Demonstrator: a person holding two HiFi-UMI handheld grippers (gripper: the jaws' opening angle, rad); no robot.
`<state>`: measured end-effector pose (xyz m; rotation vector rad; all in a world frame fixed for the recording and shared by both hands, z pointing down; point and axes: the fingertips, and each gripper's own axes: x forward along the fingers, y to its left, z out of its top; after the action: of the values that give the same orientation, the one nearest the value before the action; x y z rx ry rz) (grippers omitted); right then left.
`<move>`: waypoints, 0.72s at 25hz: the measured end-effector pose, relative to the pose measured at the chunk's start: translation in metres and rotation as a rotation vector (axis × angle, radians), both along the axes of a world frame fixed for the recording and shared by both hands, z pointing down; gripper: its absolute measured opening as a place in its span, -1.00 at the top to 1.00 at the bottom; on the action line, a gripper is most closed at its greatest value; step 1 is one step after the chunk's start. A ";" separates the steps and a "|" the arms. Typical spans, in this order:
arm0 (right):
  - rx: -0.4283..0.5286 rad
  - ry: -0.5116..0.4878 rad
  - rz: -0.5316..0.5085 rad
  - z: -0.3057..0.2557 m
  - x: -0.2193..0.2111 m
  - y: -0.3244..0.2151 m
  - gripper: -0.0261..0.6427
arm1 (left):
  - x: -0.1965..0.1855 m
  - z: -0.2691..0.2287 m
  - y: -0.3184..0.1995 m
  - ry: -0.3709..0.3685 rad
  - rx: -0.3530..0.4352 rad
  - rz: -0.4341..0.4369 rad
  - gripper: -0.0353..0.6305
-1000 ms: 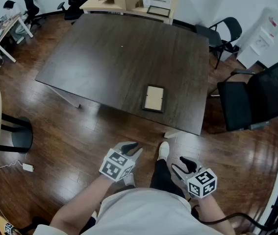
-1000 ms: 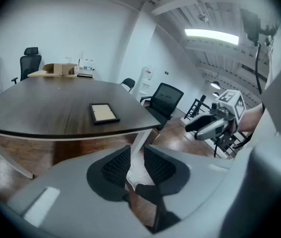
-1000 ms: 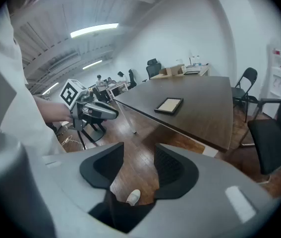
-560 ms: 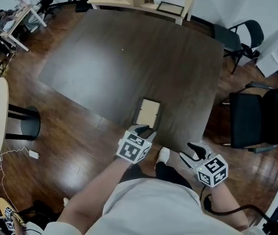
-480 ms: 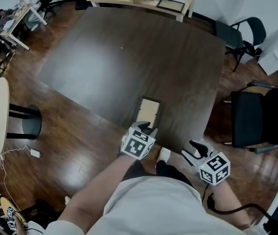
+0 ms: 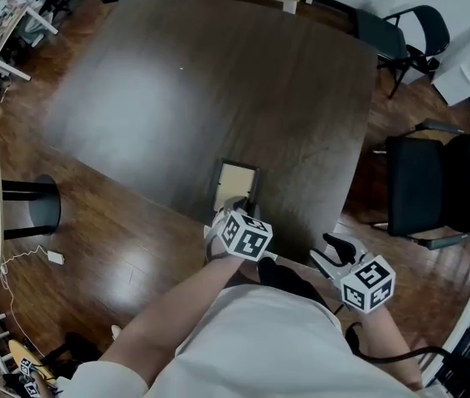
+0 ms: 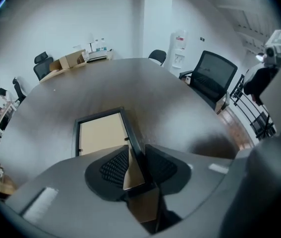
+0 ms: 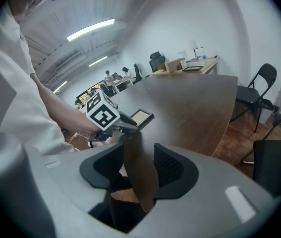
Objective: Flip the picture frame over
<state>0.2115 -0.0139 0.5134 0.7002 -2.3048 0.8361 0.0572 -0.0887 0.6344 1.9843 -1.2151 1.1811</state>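
Dark wood makes up the table (image 6: 176,98) that fills most of the head view. The picture frame (image 6: 235,181) lies flat on it toward 6 o'clock, just inside the near edge, with its tan backing facing up inside a black border. My left gripper (image 6: 236,204) sits at the frame's 6 o'clock end. In the left gripper view my pads are drawn in on the frame's right-hand black rail and a sliver of tan backing. These fill the gap between the pads, so I am gripping the frame near its 5 o'clock corner. My right gripper (image 6: 326,251) hangs off the table at about 4 o'clock from the frame, well apart from it, over the glossy wooden floor (image 6: 110,255). Its fingers stand apart, with only brown wood showing through the gap and nothing held. In the right gripper view the frame lies on the table at about 12 o'clock, just past my left gripper. A black office chair (image 6: 433,193) stands at 3 o'clock of the table.
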 end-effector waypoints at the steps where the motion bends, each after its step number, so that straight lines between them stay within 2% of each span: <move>1: -0.003 0.002 0.001 0.001 0.002 0.000 0.34 | -0.001 0.000 0.000 -0.017 0.012 -0.004 0.58; 4: -0.006 0.007 -0.006 0.003 0.005 -0.004 0.34 | 0.000 0.000 0.000 -0.047 0.028 -0.018 0.67; 10: -0.011 -0.006 -0.017 0.004 0.001 -0.006 0.35 | -0.002 -0.001 0.002 -0.039 0.017 -0.039 0.77; 18: -0.006 -0.011 -0.015 0.004 0.001 -0.010 0.35 | 0.004 -0.015 0.002 0.057 0.006 -0.051 0.77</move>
<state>0.2124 -0.0243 0.5172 0.6760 -2.3134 0.8413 0.0608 -0.0864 0.6198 1.9657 -1.2354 1.0900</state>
